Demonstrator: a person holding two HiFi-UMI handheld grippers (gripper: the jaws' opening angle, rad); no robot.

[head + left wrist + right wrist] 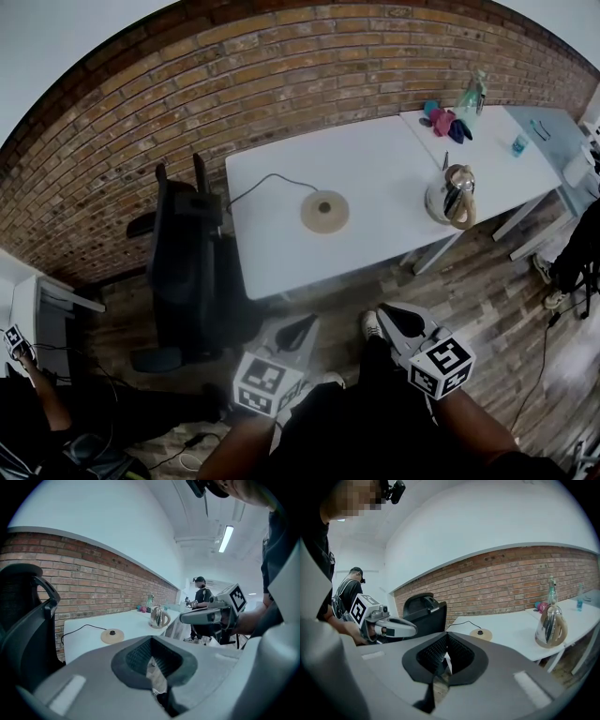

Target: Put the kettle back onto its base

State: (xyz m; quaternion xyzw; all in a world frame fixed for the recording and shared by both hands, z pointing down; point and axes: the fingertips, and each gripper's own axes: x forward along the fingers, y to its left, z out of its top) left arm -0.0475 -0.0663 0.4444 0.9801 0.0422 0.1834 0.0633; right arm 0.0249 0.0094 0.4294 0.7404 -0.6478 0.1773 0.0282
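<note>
I am holding my left gripper [302, 328] and right gripper [394, 314] low, both pinched together on nothing. The kettle [451, 197] is standing upright on the white table [375, 155], well apart from its base [324, 211]. A brick wall [281, 84] is running behind.

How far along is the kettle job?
Nothing done yet: the kettle stands on the table, apart from its base. Nothing in hand: left tongs and right tongs are shut, empty, short of the table. Left: grasp, lift, seat it.
</note>
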